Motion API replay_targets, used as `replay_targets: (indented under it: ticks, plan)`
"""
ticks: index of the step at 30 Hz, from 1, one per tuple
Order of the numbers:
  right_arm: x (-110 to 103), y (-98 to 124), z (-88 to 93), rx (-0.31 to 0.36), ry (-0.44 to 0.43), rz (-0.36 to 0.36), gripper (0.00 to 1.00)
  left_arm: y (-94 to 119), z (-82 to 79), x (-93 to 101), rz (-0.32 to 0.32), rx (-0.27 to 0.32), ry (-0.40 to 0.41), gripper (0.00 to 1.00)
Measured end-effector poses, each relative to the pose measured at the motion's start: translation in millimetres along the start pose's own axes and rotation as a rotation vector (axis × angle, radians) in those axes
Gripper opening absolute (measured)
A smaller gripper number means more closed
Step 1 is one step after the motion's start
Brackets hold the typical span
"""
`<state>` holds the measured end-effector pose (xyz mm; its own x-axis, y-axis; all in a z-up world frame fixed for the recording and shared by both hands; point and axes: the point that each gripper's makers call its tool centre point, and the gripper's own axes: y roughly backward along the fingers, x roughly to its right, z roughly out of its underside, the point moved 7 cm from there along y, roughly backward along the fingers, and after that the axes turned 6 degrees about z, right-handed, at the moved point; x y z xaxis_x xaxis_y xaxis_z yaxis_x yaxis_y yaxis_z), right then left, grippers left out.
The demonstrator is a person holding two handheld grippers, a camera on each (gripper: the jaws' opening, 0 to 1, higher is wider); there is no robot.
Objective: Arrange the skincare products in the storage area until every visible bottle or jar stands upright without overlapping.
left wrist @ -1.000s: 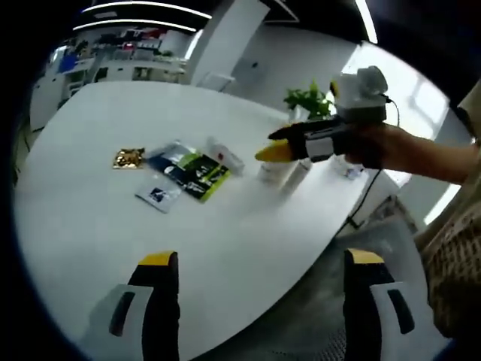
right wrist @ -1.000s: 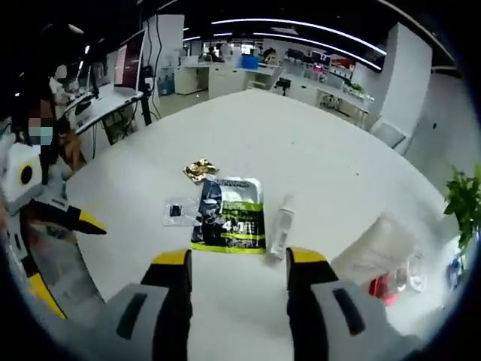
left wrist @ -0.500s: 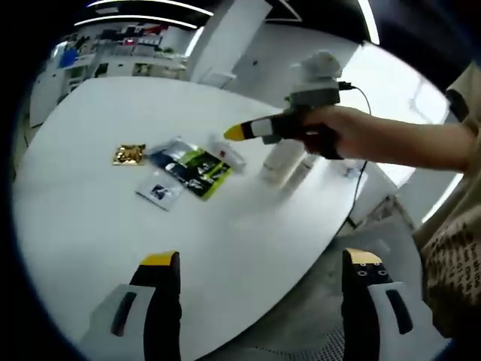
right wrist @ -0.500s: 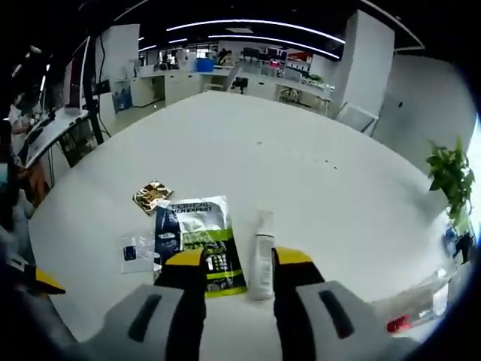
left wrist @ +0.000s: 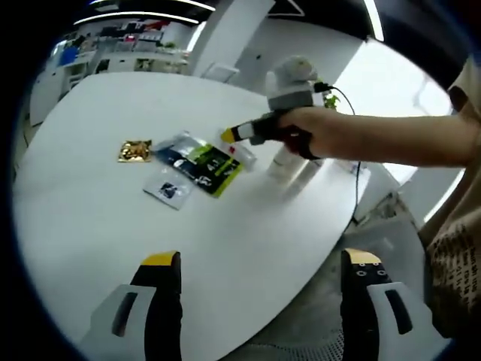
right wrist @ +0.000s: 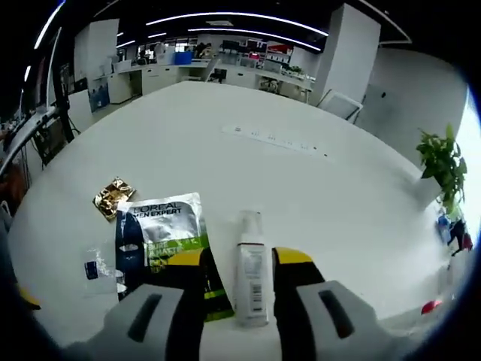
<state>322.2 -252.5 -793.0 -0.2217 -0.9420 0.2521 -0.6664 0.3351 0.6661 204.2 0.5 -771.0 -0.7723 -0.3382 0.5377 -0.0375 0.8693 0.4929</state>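
The sachet (right wrist: 161, 233) lying flat on the white table (right wrist: 301, 180) is showing "L'ORÉAL MEN EXPERT" in white on a dark band, with a silver upper part and a green lower part; the smaller print on the green is too blurred to read. A white bottle (right wrist: 251, 271) is lying on its side just right of the sachet, cap pointing away, with a barcode-like patch on its label that cannot be read. The right gripper (right wrist: 239, 259) is sitting with its yellow-tipped jaws apart on either side of the bottle's near end; whether they are touching it cannot be told.

Left of the sachet a crinkled gold foil packet (right wrist: 113, 198) is lying, and nearer, a small clear pouch (right wrist: 98, 265) with a dark square inside. A leafy plant (right wrist: 443, 162) is standing at the far right.

In the left gripper view the left gripper (left wrist: 255, 259) is hanging with jaws wide apart over the near table edge, holding nothing. A hand (left wrist: 301, 135) is gripping the right gripper's body there, partly hiding pale upright bottles (left wrist: 289, 162) behind it, too blurred to count.
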Motion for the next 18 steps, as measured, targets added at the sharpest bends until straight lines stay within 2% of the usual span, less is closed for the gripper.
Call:
replay_targets:
  ticks: [5,11,18]
  plan:
    - [-1.0,-11.5,4.4,-0.032,-0.011,0.006,0.34,-3.7,5.1,-3.3,-0.005,-0.024,0.011,0.85]
    - [2.1,-22.7,5.9,-0.062,-0.068,0.005,0.32,-5.1,4.7,-4.9,-0.002,-0.028,0.027,0.85]
    - [4.4,-30.8,8.6,-0.081,-0.062,0.013,0.29,-8.0,0.6,-8.6,-0.007,-0.023,0.033,0.84]
